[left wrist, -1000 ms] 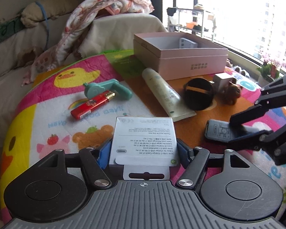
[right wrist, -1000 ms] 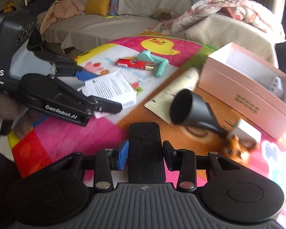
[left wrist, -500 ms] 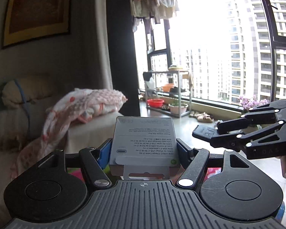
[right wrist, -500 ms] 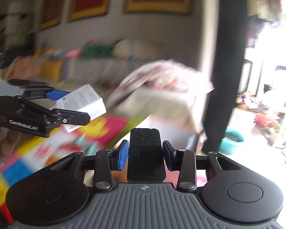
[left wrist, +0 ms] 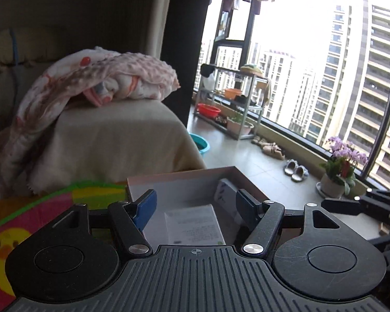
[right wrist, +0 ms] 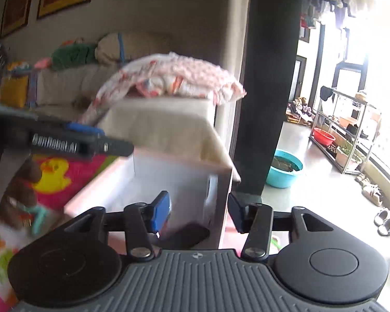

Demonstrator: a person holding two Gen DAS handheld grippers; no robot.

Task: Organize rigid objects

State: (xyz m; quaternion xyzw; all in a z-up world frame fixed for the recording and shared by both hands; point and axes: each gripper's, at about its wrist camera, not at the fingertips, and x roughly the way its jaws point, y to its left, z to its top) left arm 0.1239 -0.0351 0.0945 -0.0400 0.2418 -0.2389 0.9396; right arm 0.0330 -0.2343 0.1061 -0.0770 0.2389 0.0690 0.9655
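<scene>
Box [left wrist: 184, 182] of pink card, one only, sits open at the edge of the play mat [left wrist: 33, 215], and both grippers hang over it. Inside lies the white cable pack [left wrist: 193, 223], flat on the bottom, which half a second ago was clamped in the left gripper [left wrist: 195, 209]; now those jaws stand wide with nothing between the pads. A second white item [left wrist: 225, 191] leans against the far inner wall. The black phone [right wrist: 188, 235], held by the right gripper [right wrist: 199, 209] a moment back, now rests in the box below its blue pad [right wrist: 161, 209]; these jaws are opening and empty. Two things have thus gone from the grippers into the box. In the right view the left gripper shows blurred at the left edge. Beyond are one sofa [left wrist: 111, 140] with a pink blanket [left wrist: 104, 78], one blue basin [right wrist: 286, 170] on the floor and one potted orchid [left wrist: 343, 166].
</scene>
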